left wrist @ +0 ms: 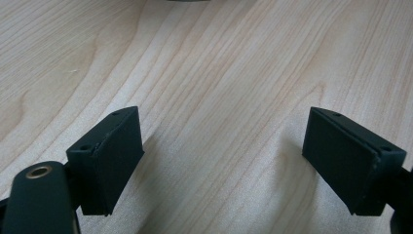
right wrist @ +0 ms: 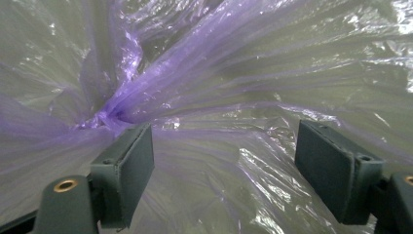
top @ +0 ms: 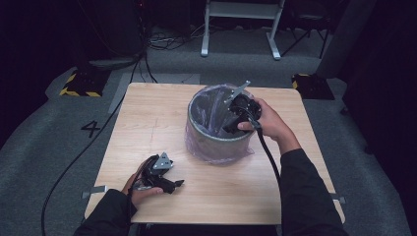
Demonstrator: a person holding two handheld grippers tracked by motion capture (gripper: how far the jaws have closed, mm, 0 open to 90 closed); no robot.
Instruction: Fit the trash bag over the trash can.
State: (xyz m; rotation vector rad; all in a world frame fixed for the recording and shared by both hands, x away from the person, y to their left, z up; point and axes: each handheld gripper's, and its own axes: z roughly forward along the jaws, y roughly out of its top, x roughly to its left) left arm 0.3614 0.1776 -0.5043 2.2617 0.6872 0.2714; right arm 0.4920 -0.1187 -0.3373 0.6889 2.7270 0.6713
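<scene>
Purple bin liner [top: 216, 147] already draped in and over grey bin [top: 212, 140] at worktop [top: 147, 123] centre. Right hand-held gripper [top: 231, 125] reaches inside, jaws released, smoothing film against wall, judged remaining. Left hand-held gripper [top: 178, 183] idle on worktop, jaws released, empty.

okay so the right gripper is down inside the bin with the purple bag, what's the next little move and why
Probably ease the right gripper a little further toward the purple bag and close on a fold of it. Its fingers stand open with nothing pinched between them, and the film lies loose and wrinkled against the inside of the bin. The left gripper rests open over the table.
</scene>
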